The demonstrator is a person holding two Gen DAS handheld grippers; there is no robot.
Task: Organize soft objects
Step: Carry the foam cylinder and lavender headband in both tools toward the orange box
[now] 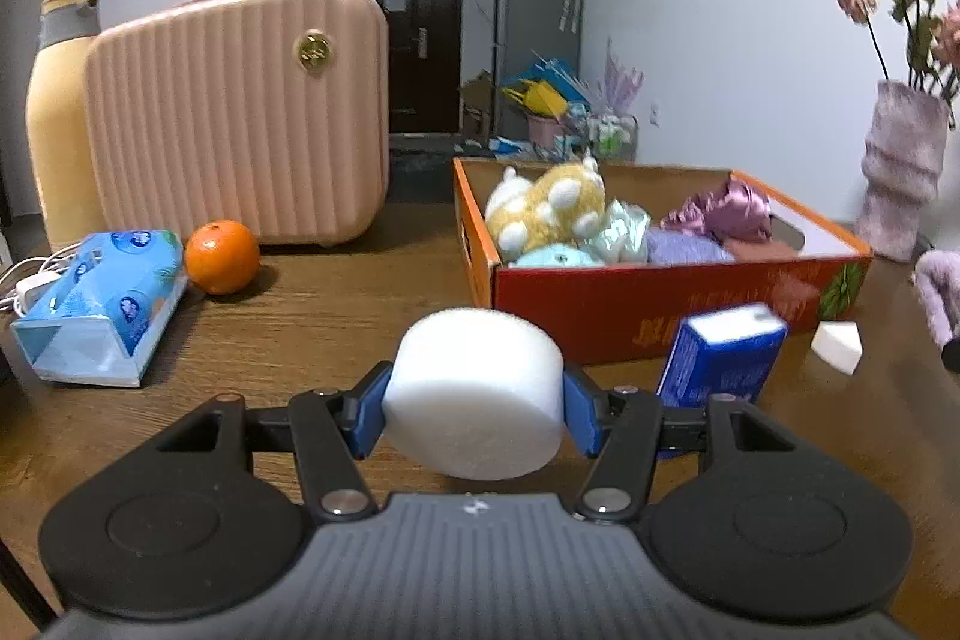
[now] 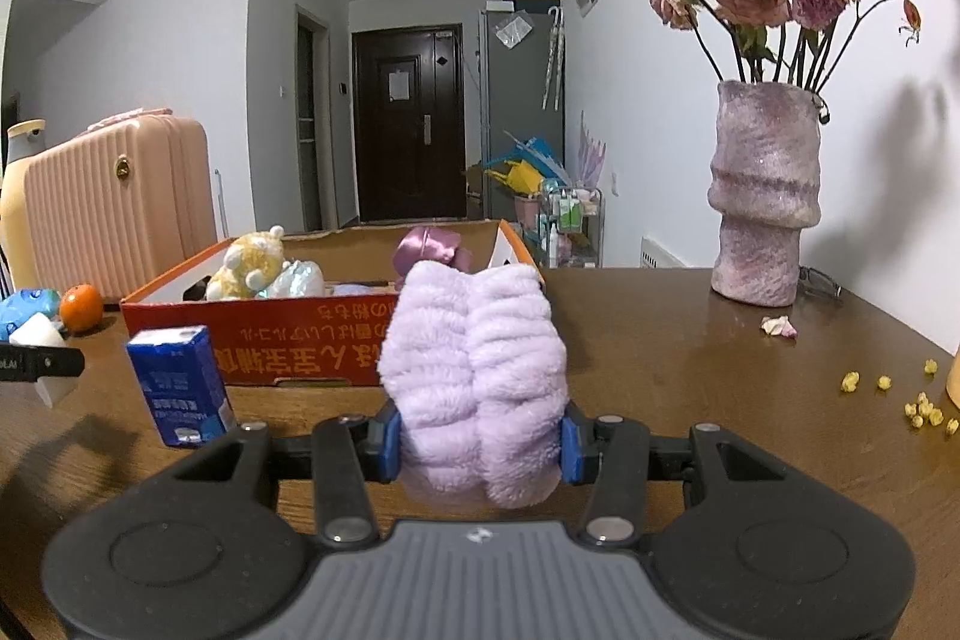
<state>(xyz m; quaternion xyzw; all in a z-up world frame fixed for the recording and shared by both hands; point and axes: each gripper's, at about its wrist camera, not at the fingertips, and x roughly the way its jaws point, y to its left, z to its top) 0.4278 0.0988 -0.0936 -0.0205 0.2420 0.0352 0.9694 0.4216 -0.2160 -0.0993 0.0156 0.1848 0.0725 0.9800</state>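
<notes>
A round white foam sponge [image 1: 474,394] sits at lower centre of the left wrist view, clamped in the left gripper [image 1: 474,409]. The right gripper [image 2: 480,439] squeezes a fluffy lilac plush cloth [image 2: 474,382] at centre frame, before the orange-red cardboard box [image 2: 300,334] of soft toys on the brown wooden table [image 2: 690,370].

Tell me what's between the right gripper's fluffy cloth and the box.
Only bare table, per the right wrist view; the purple cloth overlaps the box front there.

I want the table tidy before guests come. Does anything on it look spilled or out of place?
Yes. Small yellow crumbs are scattered on the table at the right edge, and a fallen petal lies beside the vase.
</notes>
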